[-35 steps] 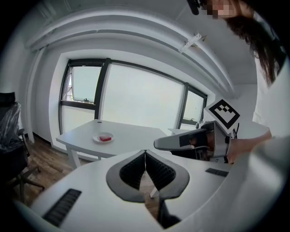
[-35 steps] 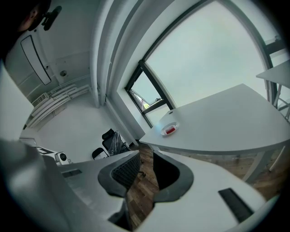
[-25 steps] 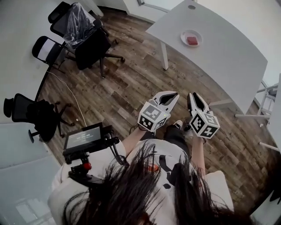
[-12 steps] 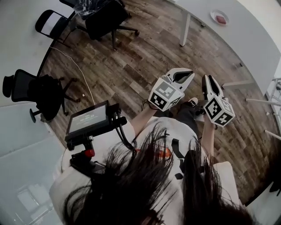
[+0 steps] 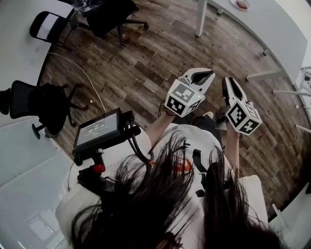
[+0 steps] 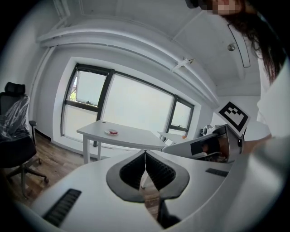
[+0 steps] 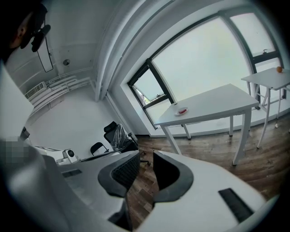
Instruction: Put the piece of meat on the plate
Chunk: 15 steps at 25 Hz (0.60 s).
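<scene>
A red piece of meat lies on a small white plate (image 5: 241,4) on the white table (image 5: 272,34), far off at the top right edge of the head view. The plate also shows small in the left gripper view (image 6: 112,132) and the right gripper view (image 7: 182,110). My left gripper (image 5: 210,74) (image 6: 145,152) is held out over the wooden floor in front of the person's body, jaws together and empty. Beside it on the right, my right gripper (image 5: 228,80) (image 7: 146,154) is shut, with nothing held. Both point towards the table from a distance.
Black office chairs (image 5: 46,102) (image 5: 114,12) stand on the wooden floor at left and top left, one wrapped in plastic (image 7: 118,136). A screen on a rig (image 5: 97,131) hangs at the person's left. A small side table (image 7: 269,79) carrying an orange object stands right of the main table.
The table, plate and chairs have slid towards the top edge of the head view. Both grippers have shifted up and right in the picture, still side by side and shut.
</scene>
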### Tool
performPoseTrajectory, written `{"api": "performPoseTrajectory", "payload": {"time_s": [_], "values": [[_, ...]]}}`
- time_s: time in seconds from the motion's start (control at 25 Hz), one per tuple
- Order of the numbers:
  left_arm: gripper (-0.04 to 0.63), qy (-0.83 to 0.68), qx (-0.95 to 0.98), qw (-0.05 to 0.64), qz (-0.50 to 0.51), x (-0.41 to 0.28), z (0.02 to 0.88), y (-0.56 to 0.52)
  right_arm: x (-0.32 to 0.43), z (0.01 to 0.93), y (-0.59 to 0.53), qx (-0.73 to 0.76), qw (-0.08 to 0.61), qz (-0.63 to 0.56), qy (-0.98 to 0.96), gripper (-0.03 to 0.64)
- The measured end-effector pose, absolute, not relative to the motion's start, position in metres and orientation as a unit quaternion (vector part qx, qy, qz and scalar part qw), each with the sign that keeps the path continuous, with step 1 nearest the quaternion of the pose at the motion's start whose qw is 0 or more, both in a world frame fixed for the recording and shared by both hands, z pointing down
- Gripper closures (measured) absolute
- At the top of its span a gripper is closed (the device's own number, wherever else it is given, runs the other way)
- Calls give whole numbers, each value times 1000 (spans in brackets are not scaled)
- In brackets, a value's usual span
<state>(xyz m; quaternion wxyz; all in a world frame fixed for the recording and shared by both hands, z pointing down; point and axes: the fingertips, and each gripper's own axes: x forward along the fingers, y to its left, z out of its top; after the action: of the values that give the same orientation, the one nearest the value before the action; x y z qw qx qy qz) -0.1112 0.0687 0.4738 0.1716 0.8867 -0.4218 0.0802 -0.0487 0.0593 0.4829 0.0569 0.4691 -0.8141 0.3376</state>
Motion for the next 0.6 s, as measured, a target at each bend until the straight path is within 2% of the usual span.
{"api": "performPoseTrajectory", "payload": {"time_s": [0.24,0.6], "values": [[589,-427,885,168,73,-96,477,62,-33,490,57,466,55,338,-816,518],[589,-438,882,161,65,-49,459,114,19,476,114,464,51,331,-821,518]]}}
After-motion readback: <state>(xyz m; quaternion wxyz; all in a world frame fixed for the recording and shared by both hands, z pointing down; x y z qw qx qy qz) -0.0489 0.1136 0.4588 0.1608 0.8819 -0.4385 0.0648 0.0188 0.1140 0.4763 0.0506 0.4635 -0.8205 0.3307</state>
